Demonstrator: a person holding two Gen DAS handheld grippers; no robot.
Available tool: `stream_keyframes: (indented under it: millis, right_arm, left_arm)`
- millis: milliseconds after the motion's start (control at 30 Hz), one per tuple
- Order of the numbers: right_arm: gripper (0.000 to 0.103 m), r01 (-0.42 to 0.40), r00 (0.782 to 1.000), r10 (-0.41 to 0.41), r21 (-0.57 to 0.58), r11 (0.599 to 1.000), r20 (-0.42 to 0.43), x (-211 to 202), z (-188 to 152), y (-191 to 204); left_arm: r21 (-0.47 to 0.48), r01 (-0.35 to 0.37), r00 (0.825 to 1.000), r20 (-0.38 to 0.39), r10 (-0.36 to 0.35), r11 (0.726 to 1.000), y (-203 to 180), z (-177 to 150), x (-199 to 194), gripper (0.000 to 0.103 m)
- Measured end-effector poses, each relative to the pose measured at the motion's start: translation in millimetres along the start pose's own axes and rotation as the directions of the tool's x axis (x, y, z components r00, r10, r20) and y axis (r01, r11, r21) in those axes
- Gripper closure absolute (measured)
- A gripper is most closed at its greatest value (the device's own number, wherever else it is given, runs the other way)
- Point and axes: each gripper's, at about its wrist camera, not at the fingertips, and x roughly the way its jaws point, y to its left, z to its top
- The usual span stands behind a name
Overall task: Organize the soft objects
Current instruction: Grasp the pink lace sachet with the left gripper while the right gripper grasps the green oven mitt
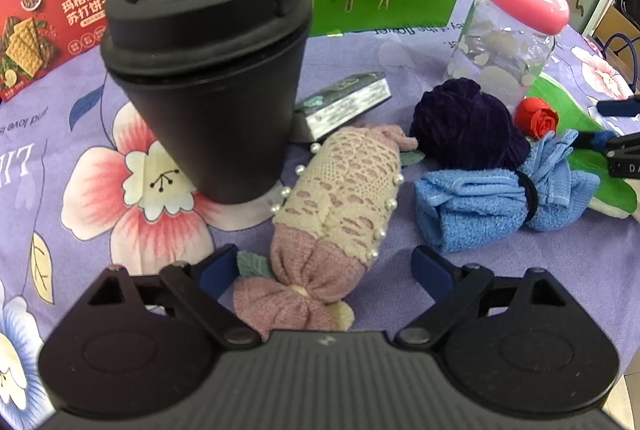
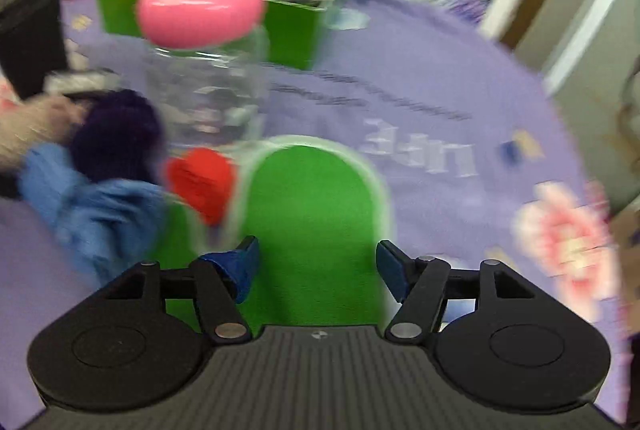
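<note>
The left gripper [image 1: 324,266] hangs with its jaws spread wide around the near end of a pink lace-wrapped towel roll [image 1: 340,206], which lies on the tablecloth [image 1: 400,46] pointing ahead of the tool. A black cup [image 1: 204,70] stands just ahead and to the left, close beside the roll; a blue towel bundle [image 1: 480,206] sits ahead to the right. The green box [image 1: 380,0] of soft things waits well beyond. The right gripper [image 2: 316,262], also open and empty, hovers over a green mat [image 2: 312,214] in a blurred view. Lifting the roll carelessly could likely knock the cup over, or the grip on one end may let it sag.
</note>
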Motion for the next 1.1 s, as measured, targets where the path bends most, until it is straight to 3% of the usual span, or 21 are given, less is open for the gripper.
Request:
stream_keyframes:
  millis: [33,100,200,267,300,433,600,700,833,900,1100]
  right_arm:
    - [0.052,0.003,1.0,-0.003,0.023,1.0,-0.002,-1,-1,-6]
    - [0.052,-0.073,0.997,0.072,0.127,0.989,0.008,-3,-2,-22]
    - [0.052,-0.23,0.97,0.241,0.371,0.899,0.018,12,-8,-52]
    - [0.052,-0.265,0.955,0.296,0.464,0.845,0.007,25,-14,-65]
    - [0.051,-0.268,0.955,0.297,0.47,0.841,0.012,28,-15,-66]
    - [0.049,-0.296,0.948,0.318,0.382,0.875,0.005,21,-1,-45]
    - [0.047,-0.246,0.965,0.26,0.199,0.949,-0.045,18,10,-12]
    - [0.045,-0.261,0.959,0.279,0.214,0.941,-0.056,19,11,-13]
    - [0.04,-0.216,0.969,0.23,0.147,0.965,-0.087,27,11,-1]
    - [0.035,-0.219,0.967,0.238,0.173,0.96,-0.094,33,9,-5]
    - [0.024,-0.214,0.971,0.228,0.179,0.96,-0.065,39,8,-5]
  left_arm:
    - [0.002,-0.002,1.0,0.0,0.002,1.0,0,0,0,0.01]
    - [0.007,-0.004,1.0,0.0,0.004,1.0,-1,0,0,0.01]
    - [0.013,-0.002,1.0,-0.003,0.002,1.0,-2,0,0,0.01]
    - [0.012,0.002,1.0,-0.005,-0.002,1.0,-1,0,-1,0.01]
    - [0.012,0.002,1.0,-0.006,-0.002,1.0,-1,0,-1,0.01]
    - [0.013,-0.004,1.0,-0.01,0.004,1.0,-2,1,0,0.01]
    - [0.018,-0.009,1.0,-0.009,0.009,1.0,-3,1,1,0.01]
    - [0.02,-0.006,1.0,-0.007,0.006,1.0,-3,0,1,0.01]
    - [0.025,-0.009,1.0,-0.008,0.009,1.0,-3,1,1,0.01]
    - [0.031,-0.006,1.0,-0.006,0.006,1.0,-3,1,2,0.01]
    - [0.056,0.025,1.0,0.005,-0.025,0.998,1,0,1,0.01]
